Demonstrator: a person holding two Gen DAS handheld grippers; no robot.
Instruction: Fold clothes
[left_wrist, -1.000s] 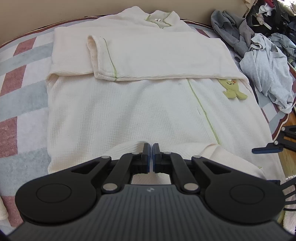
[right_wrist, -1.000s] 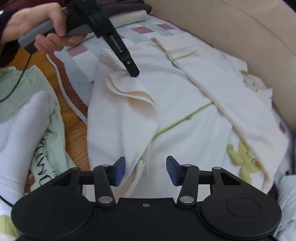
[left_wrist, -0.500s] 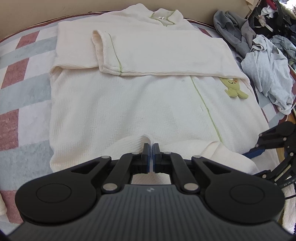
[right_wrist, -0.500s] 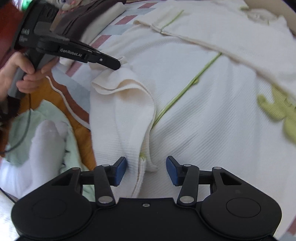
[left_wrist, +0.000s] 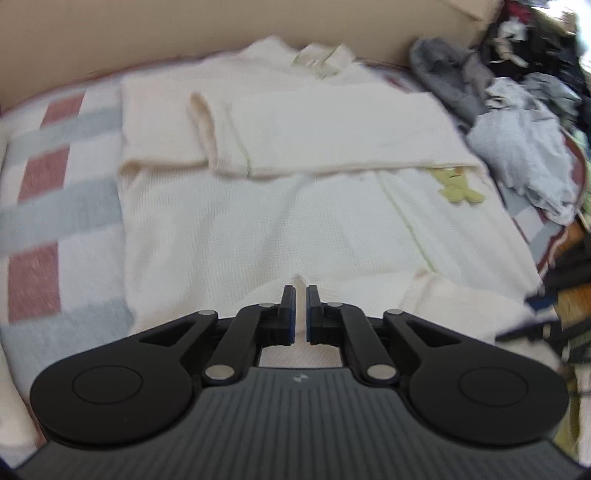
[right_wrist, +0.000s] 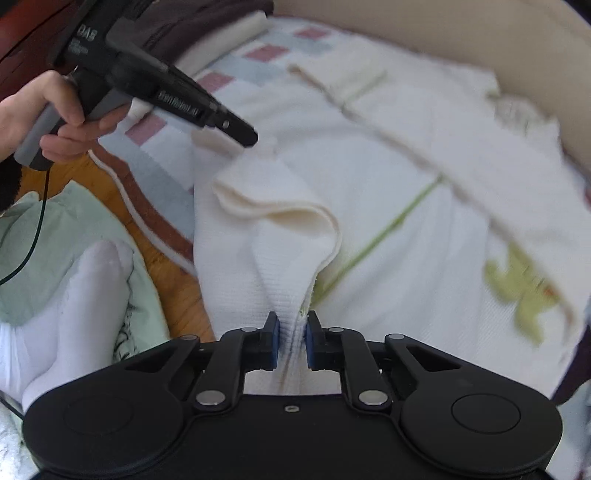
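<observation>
Right hand-held gripper (right_wrist: 291, 334) is squeezing in on a bunched ridge of the cream garment (right_wrist: 388, 236), its jaws closing with the hem fabric pinched between the blue pads. Left hand-held gripper (left_wrist: 300, 312) shows its jaws parting by a sliver, a narrow gap between the pads; cream cloth sits right at the tips, but the blur keeps me from telling whether anything is caught in there. From the right wrist view, that same left tool reaches in from the upper left, a bare hand (right_wrist: 55, 122) wrapped round its grey handle, its black tip at a raised fold of the hem.

Garment lies spread across a checked bedspread (left_wrist: 55, 206) of red, grey and white squares, one sleeve (left_wrist: 314, 136) folded across the chest, a green trim line running down the front and a small green animal patch (left_wrist: 458, 186) near one side.

Crowding the far edge, a heap of grey and dark clothes (left_wrist: 517, 122) presses right against the garment's side. Down by the bed, a white-socked foot (right_wrist: 85, 291) rests on a pale green cloth (right_wrist: 74, 221) over wooden floor (right_wrist: 173, 280). A beige wall (left_wrist: 184, 33) backs the bed.
</observation>
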